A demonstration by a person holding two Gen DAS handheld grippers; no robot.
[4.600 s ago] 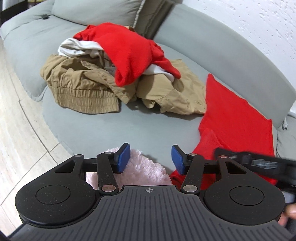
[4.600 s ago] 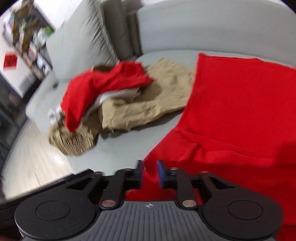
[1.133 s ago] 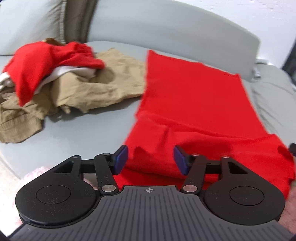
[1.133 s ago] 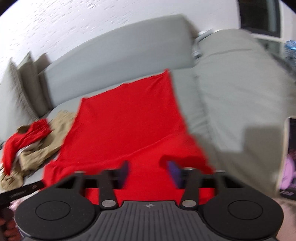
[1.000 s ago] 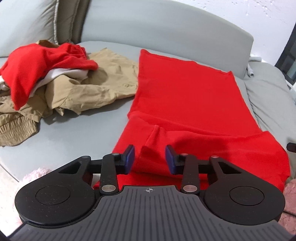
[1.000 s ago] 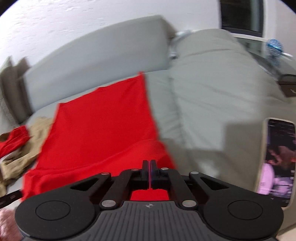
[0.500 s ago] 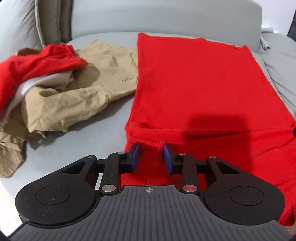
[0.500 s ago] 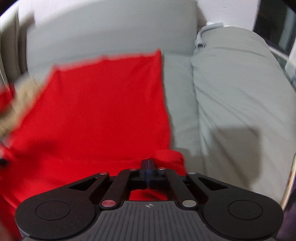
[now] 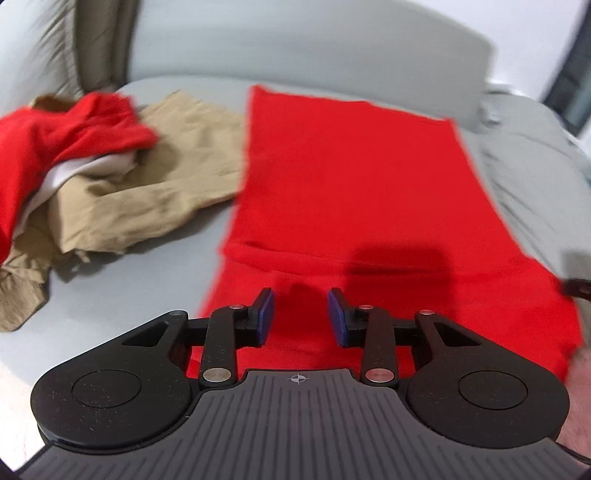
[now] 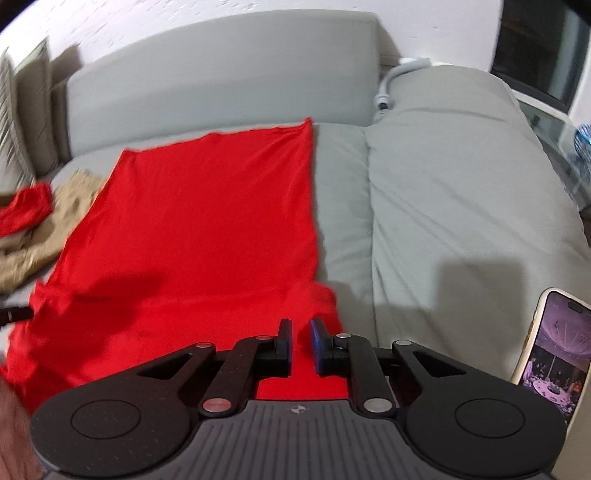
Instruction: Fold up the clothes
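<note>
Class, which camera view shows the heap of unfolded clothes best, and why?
The left wrist view: the heap of unfolded clothes shows its tan, white and red garments, though blurred. The right wrist view catches only a strip of it at the left edge, beside the spread red garment.

A grey sofa (image 10: 461,192) fills both views — a wide seat with a low, curved backrest (image 10: 221,70) behind it; a plump grey cushion (image 10: 443,166) lies on the seat's right side, and upright cushions (image 9: 96,40) stand at the far left. Above the backrest rises a white textured wall (image 10: 166,18); a dark window (image 10: 539,48) sits at the upper right. The light is even and soft — shadows fall across the seat.
</note>
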